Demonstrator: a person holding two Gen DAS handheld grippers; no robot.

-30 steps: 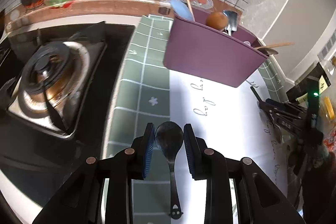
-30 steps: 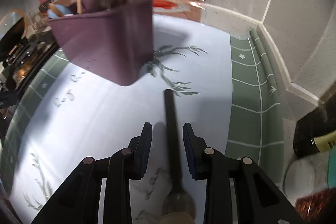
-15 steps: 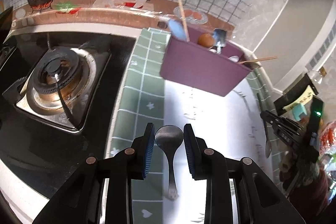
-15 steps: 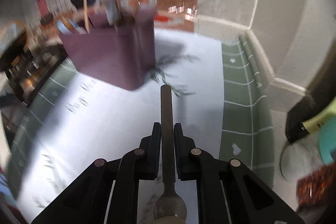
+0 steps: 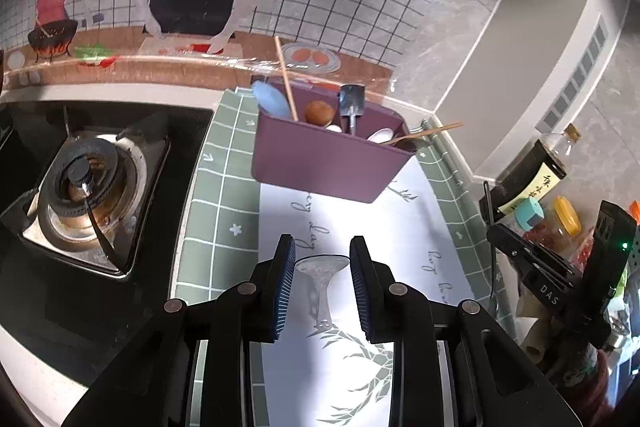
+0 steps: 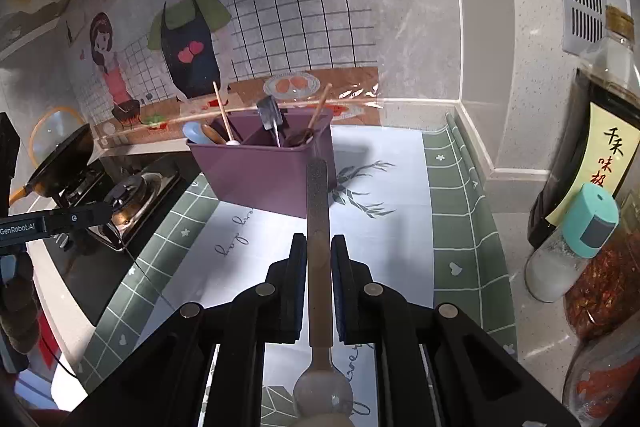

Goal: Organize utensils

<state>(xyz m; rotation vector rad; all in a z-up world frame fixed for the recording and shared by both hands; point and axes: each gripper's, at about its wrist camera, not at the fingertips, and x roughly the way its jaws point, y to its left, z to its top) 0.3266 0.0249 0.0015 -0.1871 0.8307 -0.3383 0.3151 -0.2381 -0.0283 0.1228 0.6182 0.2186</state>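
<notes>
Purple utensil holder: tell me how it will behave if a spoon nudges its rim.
The purple utensil holder looks like light plastic, so it may slide on the smooth mat. It stands tall, with long chopsticks leaning out, so it could tip.

"GenRobot.AI" on left tool (image 6: 24,227)

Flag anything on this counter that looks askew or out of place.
One wooden utensil lies almost flat across the right corner of the purple holder, its handle jutting out over the rim, while the others stand more upright. The holder itself sits at an angle to the mat's edges. Nothing looks spilled or broken.
</notes>
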